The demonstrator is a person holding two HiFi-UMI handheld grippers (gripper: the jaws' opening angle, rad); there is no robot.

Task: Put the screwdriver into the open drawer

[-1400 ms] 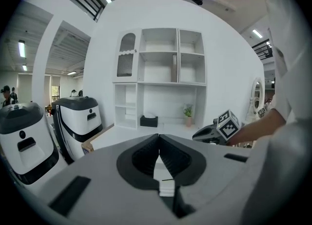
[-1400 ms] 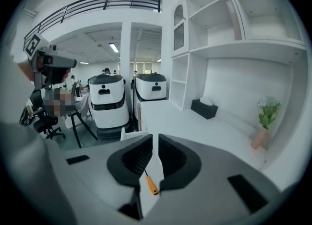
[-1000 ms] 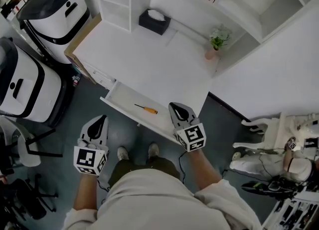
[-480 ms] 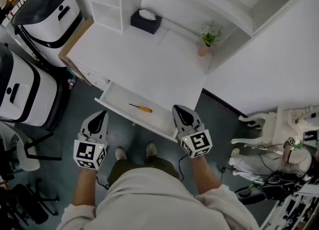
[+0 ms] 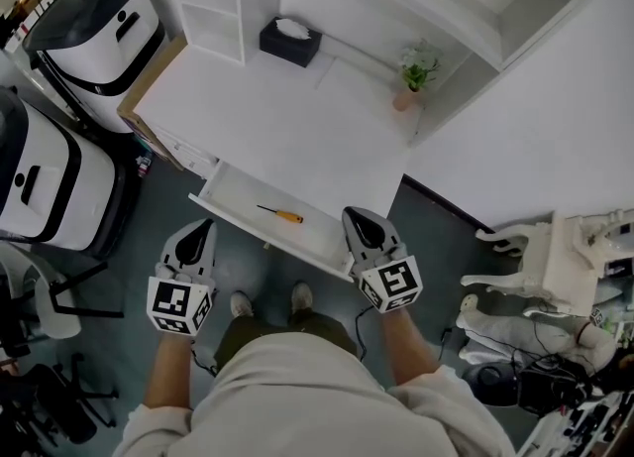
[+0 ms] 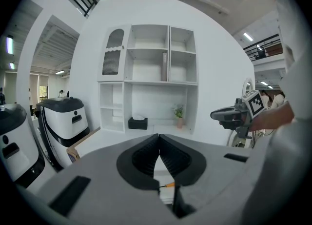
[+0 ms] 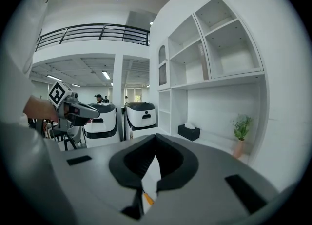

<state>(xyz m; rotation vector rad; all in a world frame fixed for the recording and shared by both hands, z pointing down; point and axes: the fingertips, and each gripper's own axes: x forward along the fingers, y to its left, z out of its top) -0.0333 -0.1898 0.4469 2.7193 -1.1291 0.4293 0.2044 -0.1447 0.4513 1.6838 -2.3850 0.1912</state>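
The screwdriver (image 5: 280, 214) lies flat inside the open drawer (image 5: 233, 190) below the white counter (image 5: 297, 118), orange handle toward the right, in the same spot as a second ago. What has changed is small. The right gripper (image 5: 353, 217) has drawn slightly back from the drawer's front edge, and over the last half second neither gripper has shifted. Its jaws are pressed together on nothing. The left gripper (image 5: 203, 234), held off the drawer's near left corner, also has its jaws touching at the tips and carries nothing. With the tool resting untouched and both grippers clear of it, the placing looks finished. The drawer stands pulled out.
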